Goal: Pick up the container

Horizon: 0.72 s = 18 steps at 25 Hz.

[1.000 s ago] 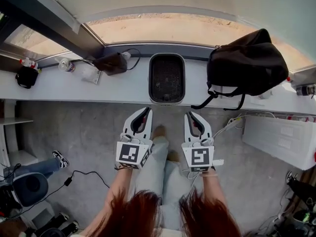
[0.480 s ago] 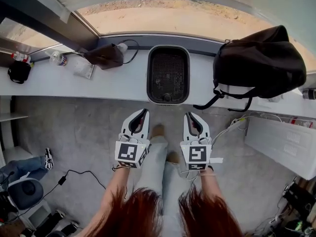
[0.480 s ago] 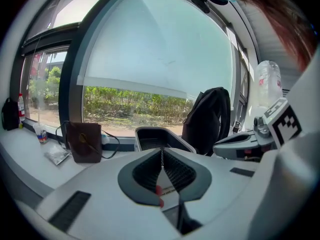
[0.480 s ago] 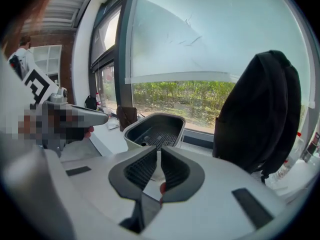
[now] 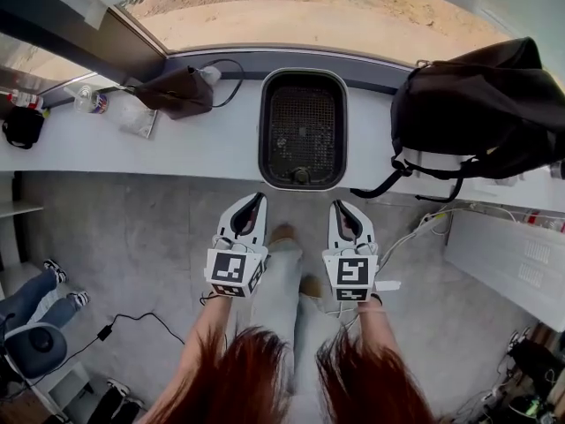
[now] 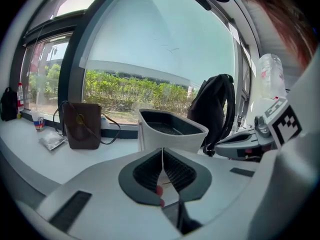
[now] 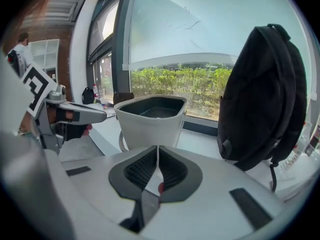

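left gripper: I am holding it out front, jaws closing together, empty | right gripper: I am holding it alongside, jaws together, empty | left arm, right arm: reaching forward, parallel, grippers tilting down

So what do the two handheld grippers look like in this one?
Both the left gripper and right gripper have white moulded shells, dark ribbed pads and a cube with black-and-white square markers at the rear. No sleeves show on the forearms.

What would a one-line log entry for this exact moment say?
stage: pre-grasp | left gripper: shut, empty | right gripper: shut, empty | container: untouched on ledge, ahead of both grippers
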Each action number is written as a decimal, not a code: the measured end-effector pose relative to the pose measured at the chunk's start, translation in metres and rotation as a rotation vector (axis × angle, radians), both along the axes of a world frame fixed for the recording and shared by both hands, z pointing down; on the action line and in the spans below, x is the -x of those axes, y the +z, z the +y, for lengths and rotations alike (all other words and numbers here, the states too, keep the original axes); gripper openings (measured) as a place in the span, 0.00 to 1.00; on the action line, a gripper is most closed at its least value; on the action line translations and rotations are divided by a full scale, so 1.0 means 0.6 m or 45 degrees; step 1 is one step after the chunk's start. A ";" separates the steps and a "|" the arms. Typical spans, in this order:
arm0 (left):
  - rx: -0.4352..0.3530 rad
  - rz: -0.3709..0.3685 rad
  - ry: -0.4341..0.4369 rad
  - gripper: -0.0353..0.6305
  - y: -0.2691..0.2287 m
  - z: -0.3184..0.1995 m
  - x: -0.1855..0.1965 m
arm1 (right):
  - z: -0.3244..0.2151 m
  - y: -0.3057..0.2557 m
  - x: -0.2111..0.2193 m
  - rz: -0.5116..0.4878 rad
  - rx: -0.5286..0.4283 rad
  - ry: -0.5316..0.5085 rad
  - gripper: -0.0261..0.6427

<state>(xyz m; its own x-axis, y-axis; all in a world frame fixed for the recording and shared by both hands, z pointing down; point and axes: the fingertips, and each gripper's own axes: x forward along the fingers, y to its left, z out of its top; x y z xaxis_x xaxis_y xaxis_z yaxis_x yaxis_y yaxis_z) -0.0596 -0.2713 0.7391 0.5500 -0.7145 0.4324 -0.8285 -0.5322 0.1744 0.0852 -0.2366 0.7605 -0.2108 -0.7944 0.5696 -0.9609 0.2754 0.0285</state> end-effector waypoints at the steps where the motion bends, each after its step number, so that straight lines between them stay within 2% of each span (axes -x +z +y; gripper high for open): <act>1: 0.005 -0.006 0.002 0.08 0.012 -0.001 0.001 | 0.000 0.011 0.000 0.000 0.007 -0.001 0.08; 18: 0.071 -0.050 -0.016 0.08 0.176 0.001 0.008 | -0.007 0.157 -0.005 0.022 0.048 -0.038 0.08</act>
